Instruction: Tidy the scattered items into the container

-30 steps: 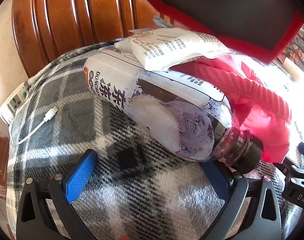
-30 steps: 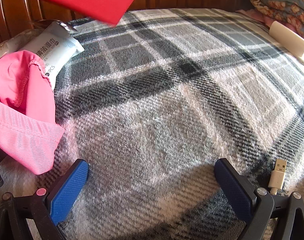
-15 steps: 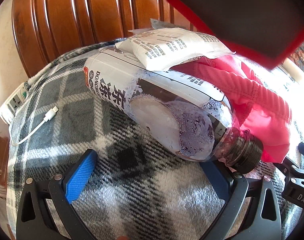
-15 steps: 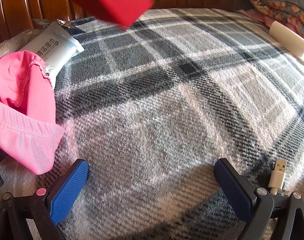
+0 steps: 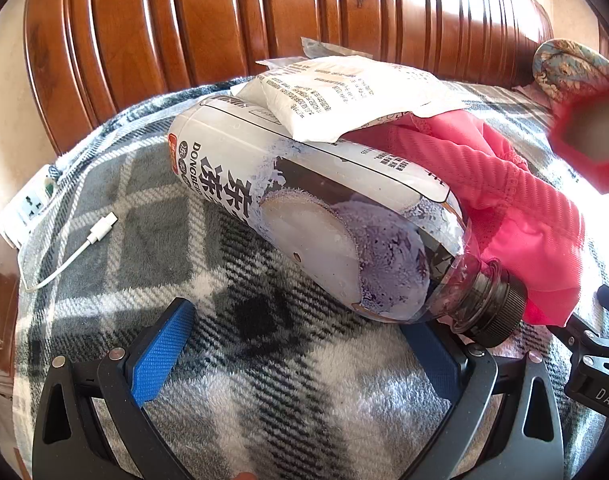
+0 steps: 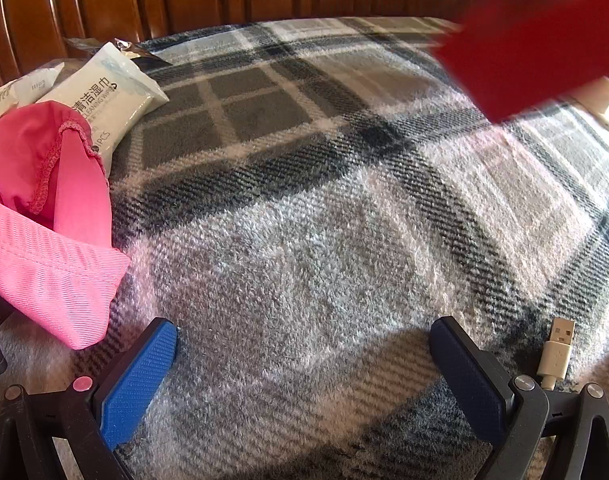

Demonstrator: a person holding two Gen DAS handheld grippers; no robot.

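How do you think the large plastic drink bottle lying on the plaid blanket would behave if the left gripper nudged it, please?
The large plastic drink bottle lies on its side, so its round body would probably roll. A white printed packet rests on it and would likely slide off. Its glossy label looks slippery.

One bottle (image 5: 324, 216), one pink cloth (image 5: 516, 208) and one red container (image 6: 544, 36) show. Two wipe packs (image 6: 108, 100) lie together. Two cable plugs (image 5: 102, 232) show, one per view, and one power strip (image 5: 28, 208).

Red container (image 6: 544, 36): motion-blurred, cut by top edge.
Wipes pack (image 5: 344, 96): covers the pink cloth's (image 5: 504, 200) far end.
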